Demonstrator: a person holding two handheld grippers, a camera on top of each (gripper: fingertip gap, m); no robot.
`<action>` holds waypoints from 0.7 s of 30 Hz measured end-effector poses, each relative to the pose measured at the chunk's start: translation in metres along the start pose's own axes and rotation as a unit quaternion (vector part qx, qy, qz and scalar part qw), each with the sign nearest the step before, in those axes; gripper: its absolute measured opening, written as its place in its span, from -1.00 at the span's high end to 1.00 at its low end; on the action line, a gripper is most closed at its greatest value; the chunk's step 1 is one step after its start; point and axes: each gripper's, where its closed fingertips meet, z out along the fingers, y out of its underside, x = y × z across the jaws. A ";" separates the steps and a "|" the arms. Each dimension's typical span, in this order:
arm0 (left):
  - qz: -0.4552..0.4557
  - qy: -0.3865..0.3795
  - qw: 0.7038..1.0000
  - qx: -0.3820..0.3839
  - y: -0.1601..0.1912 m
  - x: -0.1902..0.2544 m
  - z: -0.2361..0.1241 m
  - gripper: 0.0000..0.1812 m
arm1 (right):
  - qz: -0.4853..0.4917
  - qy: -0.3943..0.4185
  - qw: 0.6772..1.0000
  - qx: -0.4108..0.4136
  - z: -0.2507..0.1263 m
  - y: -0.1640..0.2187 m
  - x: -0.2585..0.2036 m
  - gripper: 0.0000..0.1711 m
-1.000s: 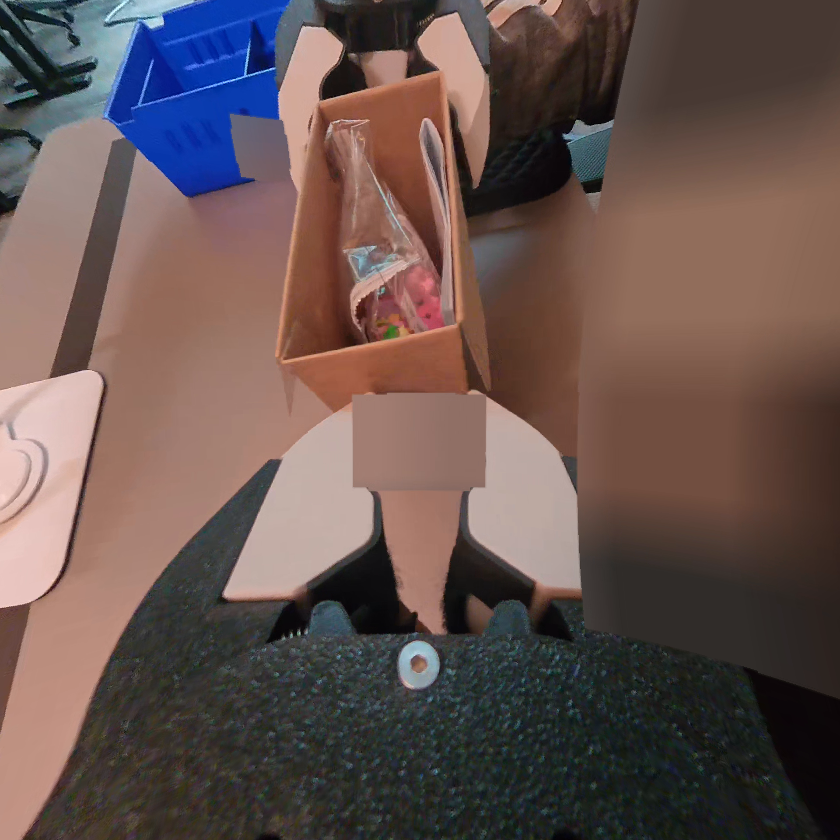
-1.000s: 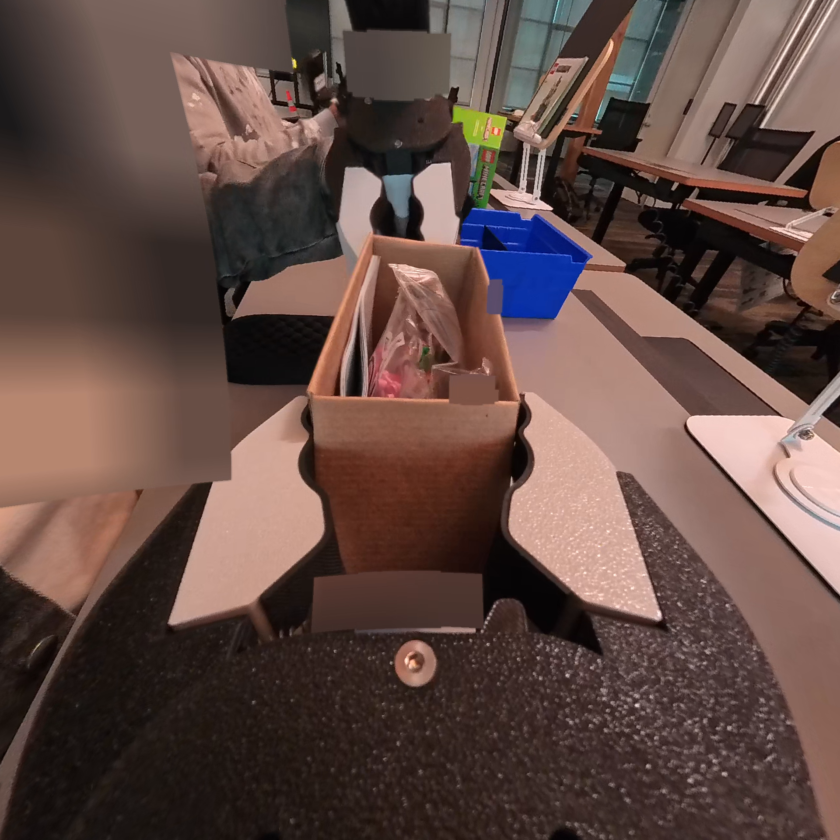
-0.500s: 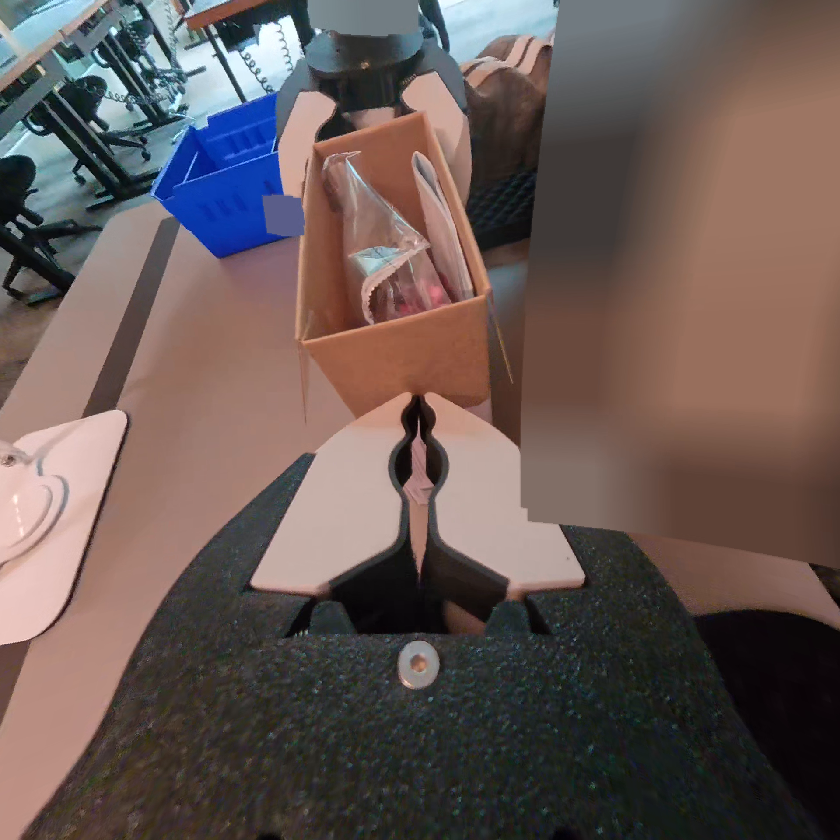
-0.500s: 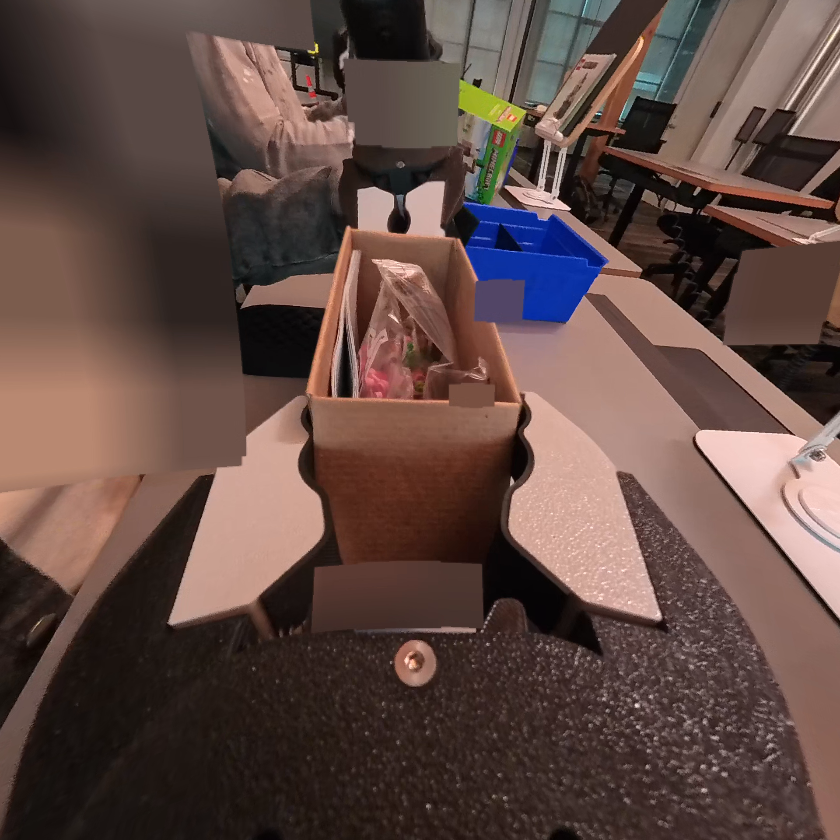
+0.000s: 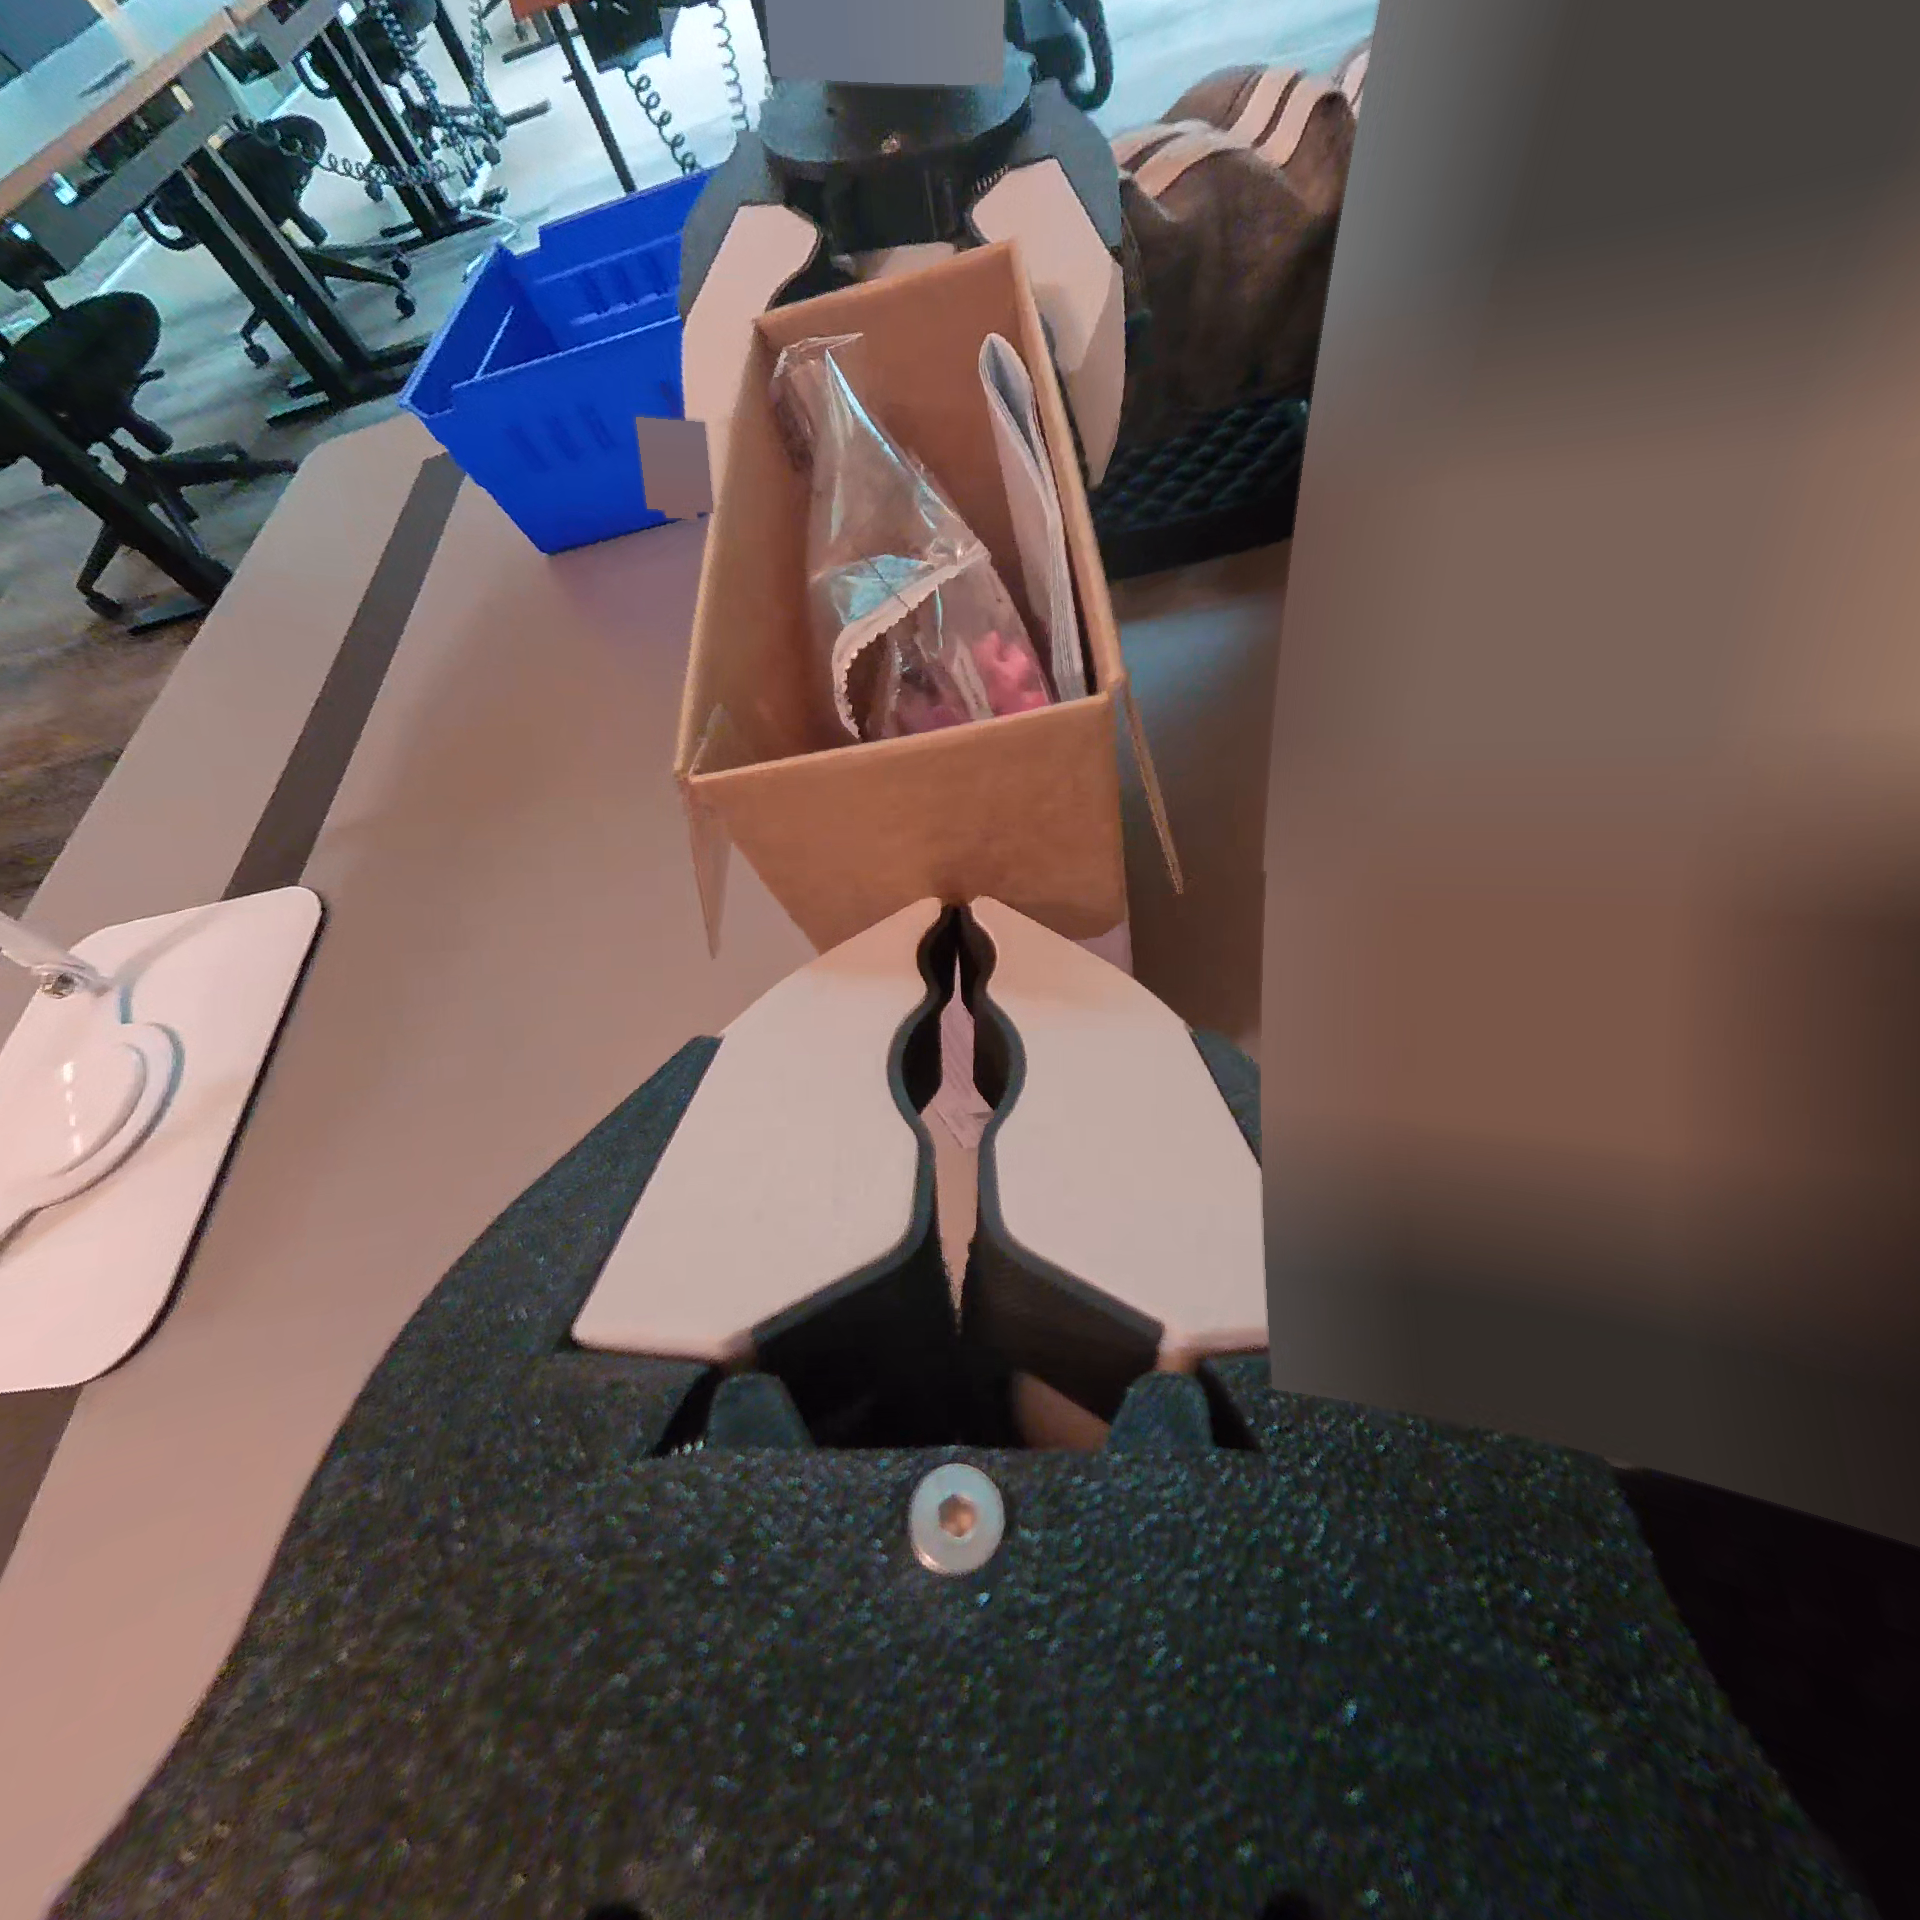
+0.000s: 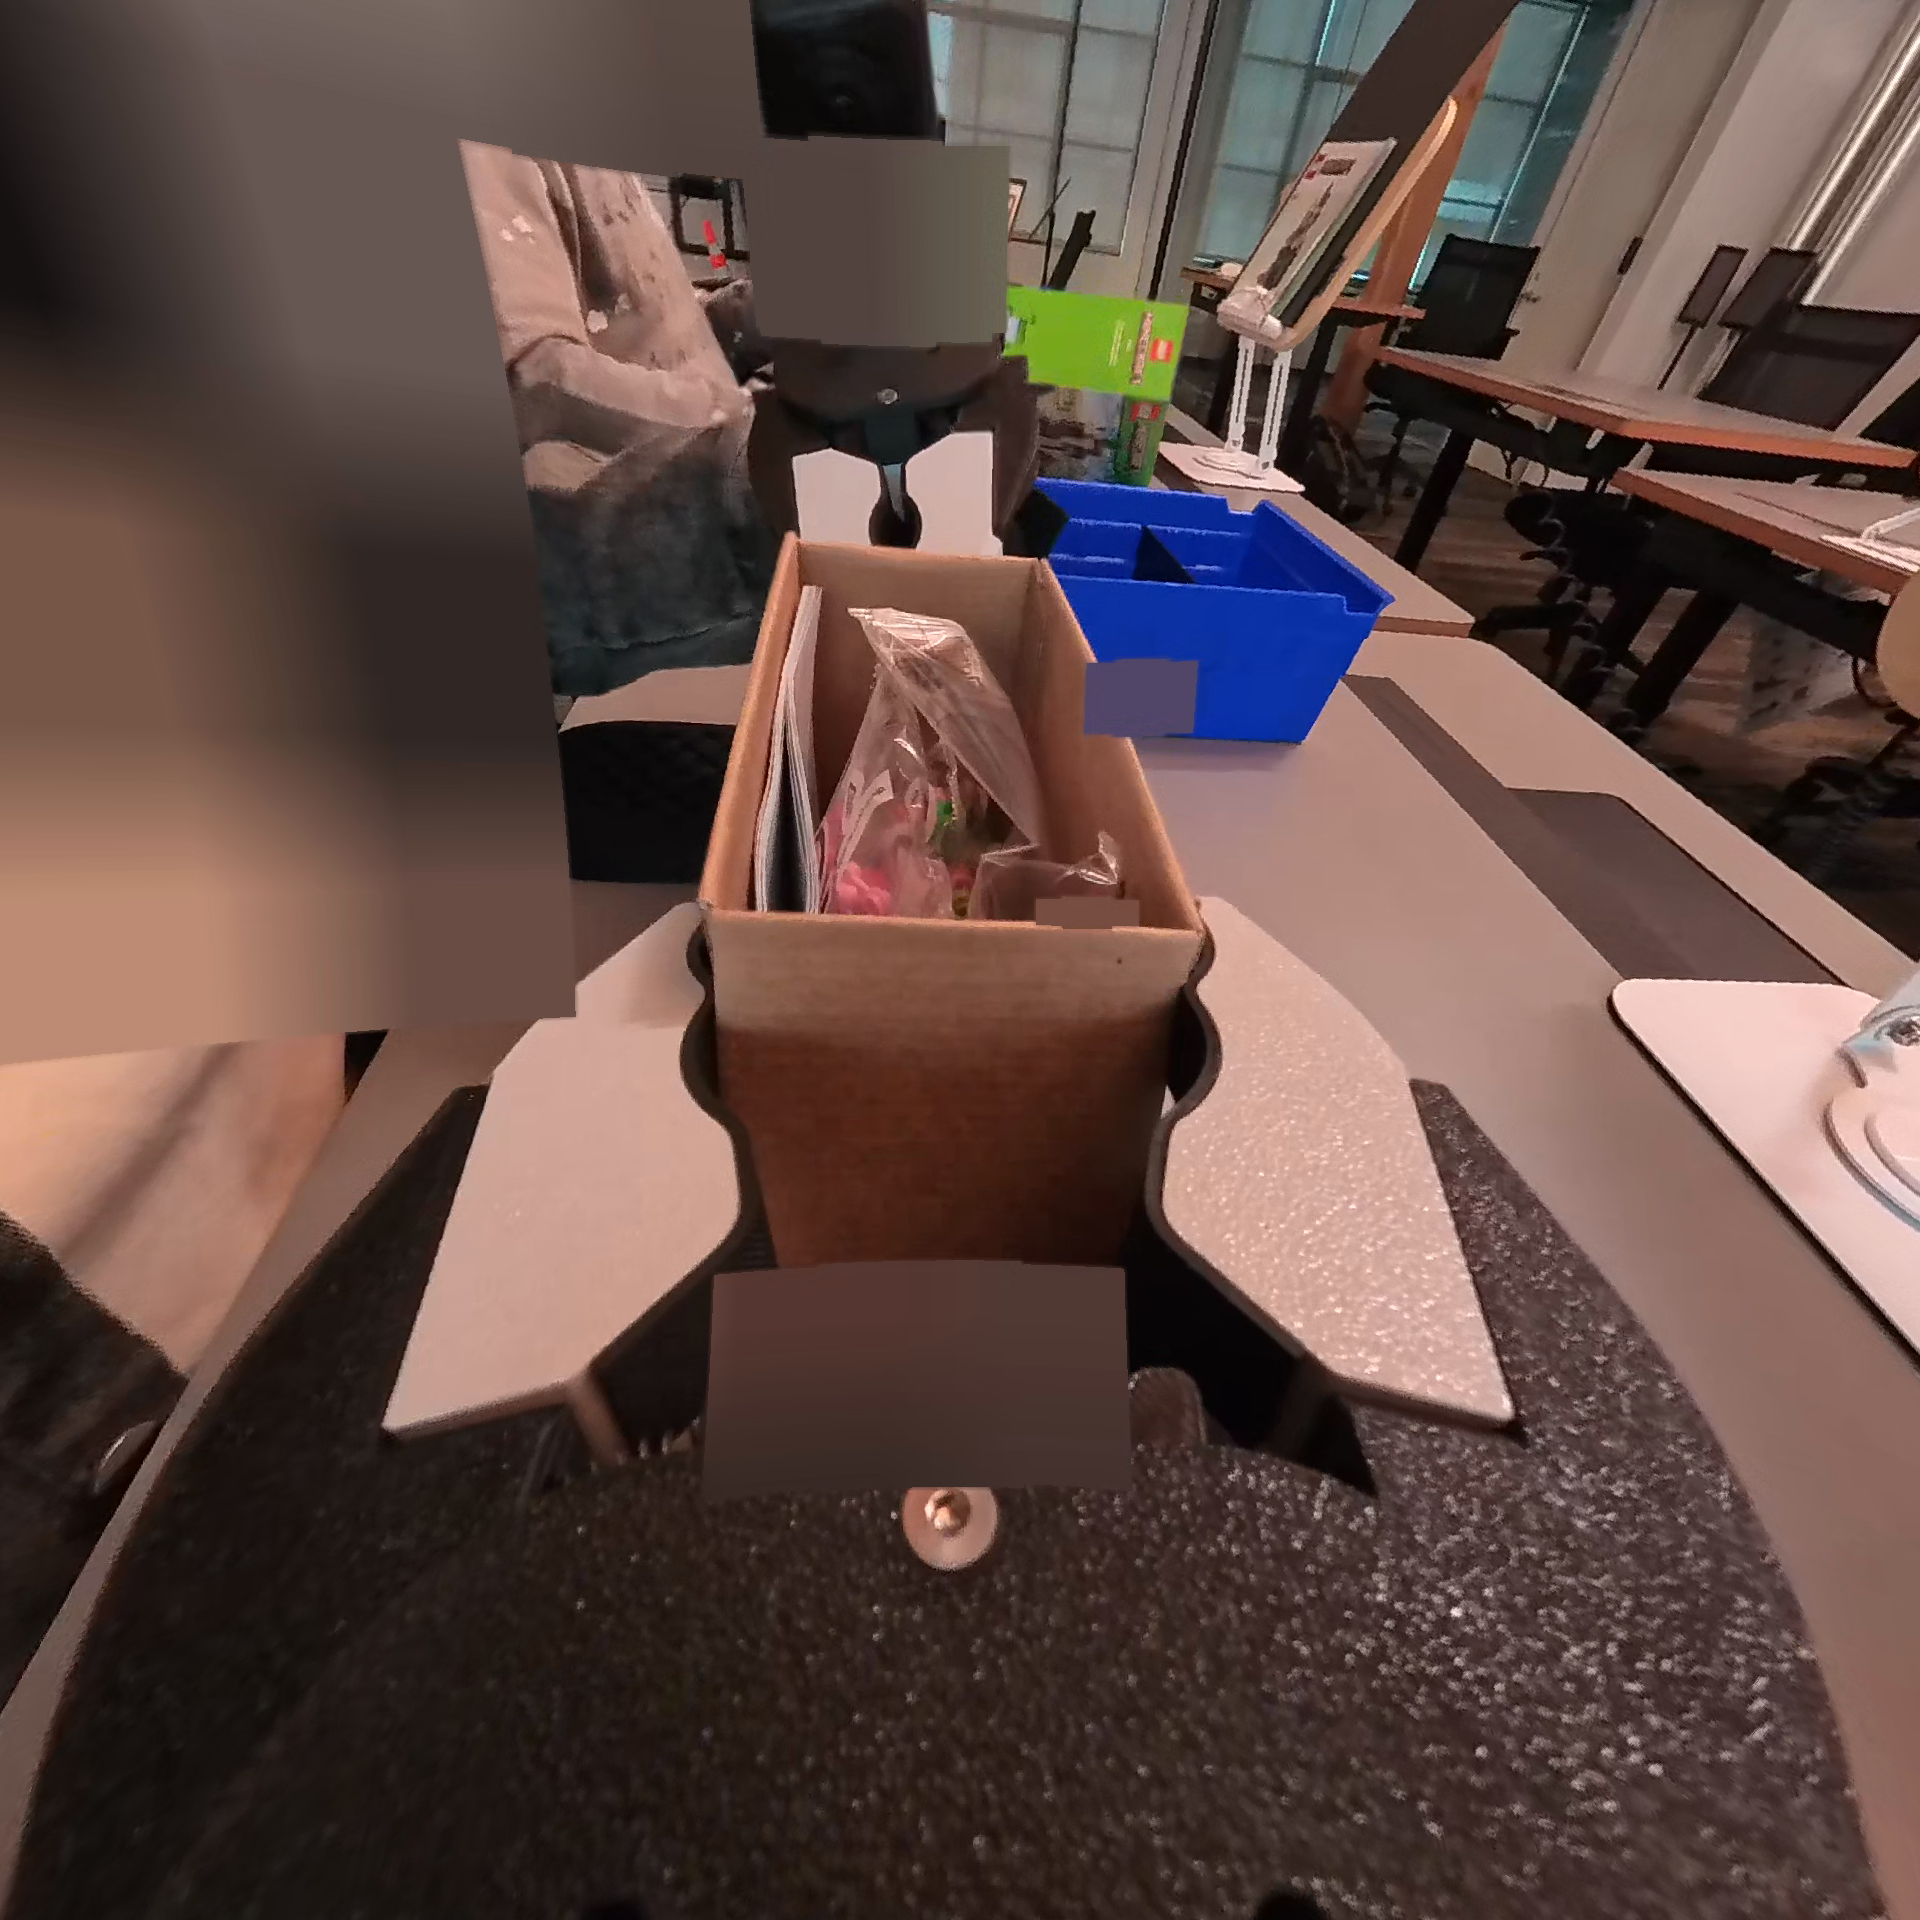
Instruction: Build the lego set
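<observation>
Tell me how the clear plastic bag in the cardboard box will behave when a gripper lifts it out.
The clear plastic bag is crinkled film, so probably floppy and slippery. Small loose pieces show at its bottom, so it should sag there. Likely light. It leans against the booklet, which may shift.

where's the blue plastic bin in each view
Left wrist view: the blue plastic bin sits upper left, left of the open brown cardboard box.
Right wrist view: the bin sits right of centre, right of the same box.
Shared landmark: the box, with a clear bag of bricks inside.
</observation>
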 end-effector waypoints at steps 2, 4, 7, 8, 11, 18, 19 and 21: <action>0.000 -0.007 1.000 0.000 -0.001 0.000 0.001 1.00 | 0.005 0.003 1.000 0.004 0.000 0.000 0.001 0.02; -0.004 -0.019 1.000 -0.005 -0.001 0.000 0.001 1.00 | 0.004 0.003 1.000 0.001 0.000 0.000 0.001 0.02; -0.004 -0.027 1.000 -0.012 0.000 0.000 0.001 1.00 | 0.005 0.003 1.000 0.000 0.002 -0.001 0.002 0.02; -0.002 -0.026 1.000 -0.016 -0.001 0.000 0.001 1.00 | 0.004 0.003 1.000 0.001 0.002 -0.001 0.002 0.02; -0.002 -0.019 1.000 -0.012 -0.002 0.001 0.002 1.00 | 0.014 0.007 1.000 0.012 0.001 -0.001 0.006 0.02; -0.013 -0.034 0.999 -0.008 0.002 -0.002 -0.011 0.87 | -0.008 -0.017 1.000 0.008 -0.003 0.000 -0.001 0.02; -0.031 -0.035 0.999 0.010 0.002 -0.004 -0.019 0.79 | -0.004 -0.019 1.000 0.012 -0.004 0.000 0.000 0.02; -0.078 -0.028 0.994 0.067 -0.006 -0.004 -0.035 0.47 | -0.005 -0.016 1.000 0.010 -0.006 0.001 0.002 0.02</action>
